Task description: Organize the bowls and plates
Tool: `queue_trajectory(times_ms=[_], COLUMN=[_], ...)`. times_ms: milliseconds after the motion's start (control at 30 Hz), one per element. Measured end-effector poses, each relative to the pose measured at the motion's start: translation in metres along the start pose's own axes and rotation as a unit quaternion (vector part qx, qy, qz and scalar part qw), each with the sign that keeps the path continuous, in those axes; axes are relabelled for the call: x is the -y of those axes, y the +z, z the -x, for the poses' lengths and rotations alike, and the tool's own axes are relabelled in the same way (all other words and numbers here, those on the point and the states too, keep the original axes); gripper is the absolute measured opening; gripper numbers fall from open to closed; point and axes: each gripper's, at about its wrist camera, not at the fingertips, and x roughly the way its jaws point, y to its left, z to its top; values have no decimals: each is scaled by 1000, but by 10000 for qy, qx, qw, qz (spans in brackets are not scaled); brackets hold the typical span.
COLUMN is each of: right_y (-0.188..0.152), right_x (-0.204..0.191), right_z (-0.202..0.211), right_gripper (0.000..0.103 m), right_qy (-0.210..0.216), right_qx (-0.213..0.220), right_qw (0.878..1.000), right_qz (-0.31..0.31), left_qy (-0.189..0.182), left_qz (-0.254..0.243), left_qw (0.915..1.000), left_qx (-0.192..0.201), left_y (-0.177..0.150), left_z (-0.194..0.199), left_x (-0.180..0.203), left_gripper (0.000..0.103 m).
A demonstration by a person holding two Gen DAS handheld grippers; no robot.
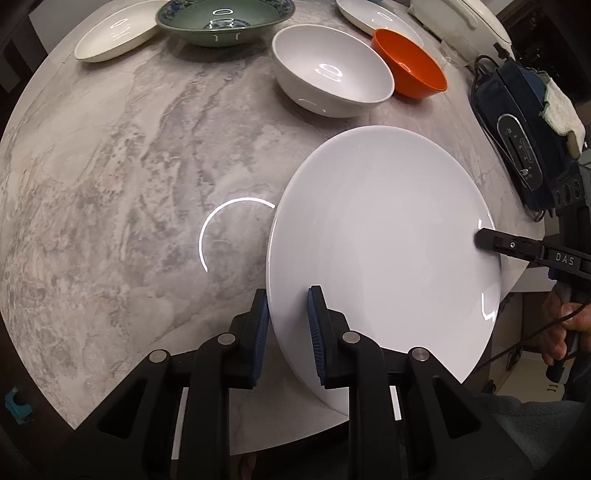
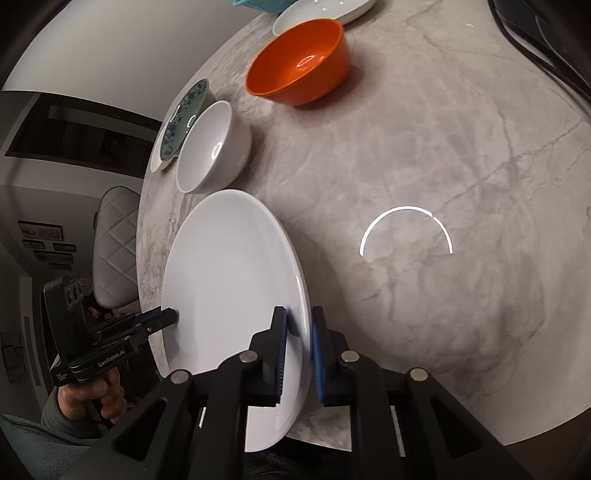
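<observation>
Left wrist view: large round white glazed plate (image 1: 384, 236) held at the near edge of the grey marbled stone table (image 1: 129, 166), tilted, part of it overhanging the table edge toward the person. Left gripper (image 1: 286, 314) straddles the plate's near rim, one blue-padded finger on each face; a gap shows beside the pads, so it reads as loosely closed on the rim rather than clamped hard. Right gripper (image 1: 484, 240) enters from the right with its tip on the far rim.

Right wrist view: the right gripper (image 2: 299, 328) has the same plate (image 2: 229, 280) edge between its pads, closed on it. The left gripper (image 2: 168, 316) shows at the left, its tip against the opposite rim. Plate held from both sides.

Step, as judged: two-handed carry or repositioning of the big plate, probably toward a stack. The next move calls for level, matched travel of both hands, then lowering onto the table or another plate before either grip opens. Glazed rim is slick; uneven pull could slip it.

Containers:
- Plain white ceramic bowl (image 1: 332, 74), mid-table, empty.
- Orange plastic-looking bowl (image 1: 410, 66), just beside the white one, empty.
- Green shallow bowl with blue patterned rim (image 1: 225, 20), far side, nothing in it.
- Cream-white shallow dish (image 1: 118, 33), partly under the green bowl's edge, empty.
- Another white plate (image 1: 373, 16) behind the orange bowl, bare where visible.
</observation>
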Motion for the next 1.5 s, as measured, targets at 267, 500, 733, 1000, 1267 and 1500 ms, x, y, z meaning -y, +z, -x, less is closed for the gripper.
queue_trajectory(times_ms=[267,500,733,1000,1267,1500], right_y=[14,32,33,61,123,166], right_x=[41,60,70,55,-38,-117], right_z=[13,15,21,88,121,122], right_gripper=[15,17,37,71,80,80], right_qy=[-155,-202,-119,177,832,1010], right_qx=[15,-64,-30,758,1511,1823], right_qw=[9998,9991,9985,9944,9766,9661], right_qz=[88,370,527,721,1284,1523], left_qy=[195,319,-44,-323,-37,-195], left_qz=[-19,51,666,1585,1884,1850], left_qw=[9998,9991,9964,9763,9640,9653], left_qx=[37,285,532,1435,1878,1834], left_y=[50,67,56,37,79,135], left_z=[-31,-38,-12,98,176,181], left_x=[47,89,72,-11,-152,-226], left_gripper=[18,17,56,102,102,100])
